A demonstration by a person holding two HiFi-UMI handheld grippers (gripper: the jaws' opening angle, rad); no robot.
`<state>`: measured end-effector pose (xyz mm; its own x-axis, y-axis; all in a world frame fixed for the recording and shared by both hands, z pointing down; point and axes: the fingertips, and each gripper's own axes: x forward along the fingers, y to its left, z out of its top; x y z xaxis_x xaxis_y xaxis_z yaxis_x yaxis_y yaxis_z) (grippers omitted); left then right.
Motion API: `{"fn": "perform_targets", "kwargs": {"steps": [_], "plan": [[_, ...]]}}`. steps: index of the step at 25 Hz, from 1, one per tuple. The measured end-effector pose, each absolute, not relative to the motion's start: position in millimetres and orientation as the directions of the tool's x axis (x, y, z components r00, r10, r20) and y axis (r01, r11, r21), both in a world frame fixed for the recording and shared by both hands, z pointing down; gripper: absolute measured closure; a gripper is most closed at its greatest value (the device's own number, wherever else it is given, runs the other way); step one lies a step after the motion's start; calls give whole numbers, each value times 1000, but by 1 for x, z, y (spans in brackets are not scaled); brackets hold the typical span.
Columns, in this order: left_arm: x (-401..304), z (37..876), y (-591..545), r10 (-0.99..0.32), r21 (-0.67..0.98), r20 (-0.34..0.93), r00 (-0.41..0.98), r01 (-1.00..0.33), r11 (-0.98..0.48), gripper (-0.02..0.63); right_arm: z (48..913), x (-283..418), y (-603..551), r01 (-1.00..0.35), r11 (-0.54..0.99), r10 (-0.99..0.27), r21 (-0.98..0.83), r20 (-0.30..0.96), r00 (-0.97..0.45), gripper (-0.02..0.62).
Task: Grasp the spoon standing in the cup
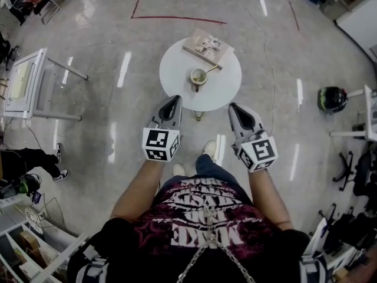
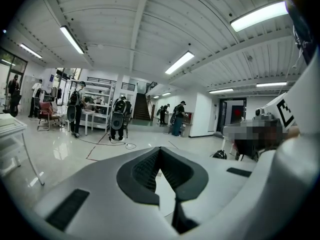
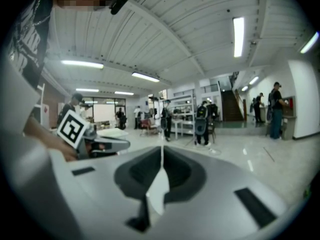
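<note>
A round white table (image 1: 177,69) stands ahead of me on the shiny floor. On it is a pale cup (image 1: 198,77), and a gold-coloured spoon (image 1: 210,69) stands in the cup, its handle leaning up to the right. My left gripper (image 1: 172,102) and right gripper (image 1: 237,109) hover side by side short of the table's near edge, well apart from the cup. Both point at the table with their jaws together and nothing between them. The left gripper (image 2: 160,150) and the right gripper (image 3: 162,148) look out level across the room, so neither gripper view shows the cup.
A flat book-like thing (image 1: 207,46) lies at the table's far side. A white desk (image 1: 26,81) stands at the left, and a dark helmet (image 1: 333,99) lies on the floor at the right. Red tape lines (image 1: 177,18) mark the floor beyond. Several people stand far off (image 2: 118,119).
</note>
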<state>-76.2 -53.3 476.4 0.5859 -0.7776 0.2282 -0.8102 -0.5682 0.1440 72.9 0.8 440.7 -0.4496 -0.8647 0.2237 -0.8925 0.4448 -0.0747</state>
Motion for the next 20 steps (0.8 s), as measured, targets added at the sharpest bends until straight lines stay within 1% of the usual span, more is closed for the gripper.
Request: {"fn": "perform_targets", "kwargs": {"steps": [11,20], "plan": [[-54,455,-75,-805,112,212,554,-832,-543,581,418,92,-28,-867,494,-848,-68,180,-498,560],[-25,450,-87,-824,88,214,524,-851,-518,581,419,116,-38,-830,551,-814,-88,162,-557,560]]}}
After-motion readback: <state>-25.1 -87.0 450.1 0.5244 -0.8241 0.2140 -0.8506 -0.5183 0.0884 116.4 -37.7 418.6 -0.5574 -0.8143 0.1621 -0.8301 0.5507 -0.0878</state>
